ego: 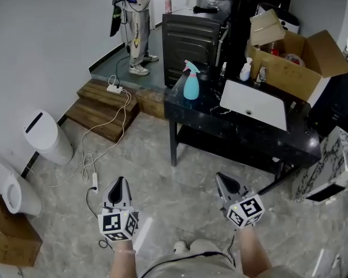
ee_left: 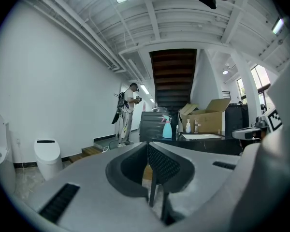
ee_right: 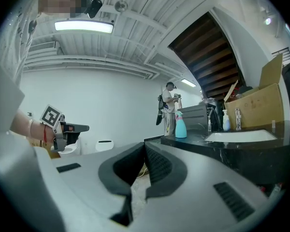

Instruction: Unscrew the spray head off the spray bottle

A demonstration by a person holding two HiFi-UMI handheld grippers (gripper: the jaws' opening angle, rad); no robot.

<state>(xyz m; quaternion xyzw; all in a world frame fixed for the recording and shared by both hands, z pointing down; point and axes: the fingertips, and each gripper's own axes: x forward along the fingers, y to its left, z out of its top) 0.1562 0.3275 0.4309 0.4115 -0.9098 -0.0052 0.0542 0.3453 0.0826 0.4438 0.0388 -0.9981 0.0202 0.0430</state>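
**Grey stone floor, both grippers closed, spray bottle across the room**

Marbled grey floor tiles [ego: 168, 184] lie beneath the two grippers, which are held level and side by side. The left gripper [ego: 119, 183] has its fingers [ee_left: 165, 164] pressed together with nothing between them, and so does the right gripper [ego: 221, 179].

Beyond them stands a black counter [ego: 243, 135]. The light blue spray bottle [ego: 191, 83] is upright near the counter's left end with its spray head [ego: 191, 67] screwed on, well apart from both grippers. To its right sits a white rectangular sink [ego: 254, 104], with a small white pump bottle [ego: 246, 70] just behind it.

Farther back, an open cardboard box [ego: 293, 71] holds a few things too small to name. A person [ego: 138, 22] stands in the far background beside a dark cabinet [ego: 191, 39].
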